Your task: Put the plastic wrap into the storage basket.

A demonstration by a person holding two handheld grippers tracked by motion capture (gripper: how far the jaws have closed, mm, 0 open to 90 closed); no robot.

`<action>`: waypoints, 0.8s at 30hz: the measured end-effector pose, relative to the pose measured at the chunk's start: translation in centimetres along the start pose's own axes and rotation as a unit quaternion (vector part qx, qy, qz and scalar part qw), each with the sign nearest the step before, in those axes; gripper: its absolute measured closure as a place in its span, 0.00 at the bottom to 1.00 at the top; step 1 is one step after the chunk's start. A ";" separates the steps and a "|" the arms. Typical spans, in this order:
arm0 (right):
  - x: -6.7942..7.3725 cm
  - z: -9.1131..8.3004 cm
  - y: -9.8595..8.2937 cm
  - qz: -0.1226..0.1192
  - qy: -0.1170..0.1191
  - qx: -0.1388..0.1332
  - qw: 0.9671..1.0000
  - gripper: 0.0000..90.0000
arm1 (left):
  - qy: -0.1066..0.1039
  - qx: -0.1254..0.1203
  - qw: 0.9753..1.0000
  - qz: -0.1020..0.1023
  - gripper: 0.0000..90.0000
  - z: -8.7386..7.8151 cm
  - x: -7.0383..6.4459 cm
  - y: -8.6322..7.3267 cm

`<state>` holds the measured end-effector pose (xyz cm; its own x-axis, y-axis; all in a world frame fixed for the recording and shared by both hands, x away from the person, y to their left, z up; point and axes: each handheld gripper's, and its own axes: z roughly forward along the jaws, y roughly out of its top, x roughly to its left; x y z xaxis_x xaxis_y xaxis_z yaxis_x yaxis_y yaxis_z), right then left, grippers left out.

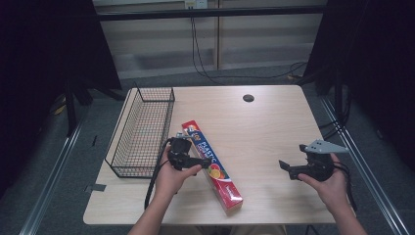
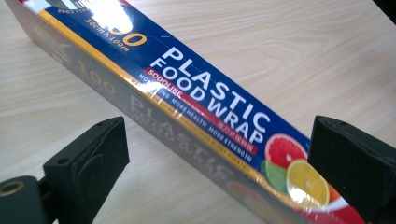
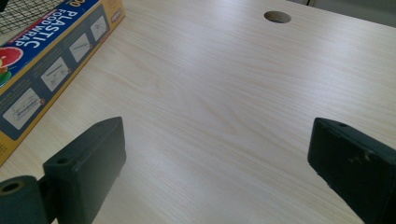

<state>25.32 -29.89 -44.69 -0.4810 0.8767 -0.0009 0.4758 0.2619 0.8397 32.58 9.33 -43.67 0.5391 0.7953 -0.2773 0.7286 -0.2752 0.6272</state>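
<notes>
Just right of the wire basket, on the desk, lies the plastic wrap box, not yet lifted. The left gripper straddles it, jaws apart; closing and lifting remain. Well right of the basket, the right gripper waits, jaws apart.

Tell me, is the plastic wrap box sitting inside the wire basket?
No, the plastic wrap box lies flat on the table, just right of the wire basket.

Both claws are matte black with blocky jaws; the left claw trails a black cable, the right claw carries a grey three-cornered plate.
</notes>
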 end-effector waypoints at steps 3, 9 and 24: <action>0.0 -0.1 -0.1 0.005 0.000 -0.005 1.000 0.05 | 0.015 0.021 0.999 -0.021 0.06 0.8 -0.2 0.5; 0.0 -0.6 -0.6 0.001 -0.004 0.000 1.000 0.05 | 0.035 0.053 0.997 -0.041 0.05 2.6 -0.5 1.5; -0.2 -0.5 -0.3 0.013 -0.012 -0.008 1.000 0.05 | 0.055 0.081 0.992 -0.084 0.00 5.3 -1.2 1.6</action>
<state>24.94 -30.35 -44.66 -0.4505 0.8927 0.0085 0.4757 0.2320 0.8485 35.35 5.08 -46.24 0.3609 0.8892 -0.2812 0.8675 -0.2094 0.4512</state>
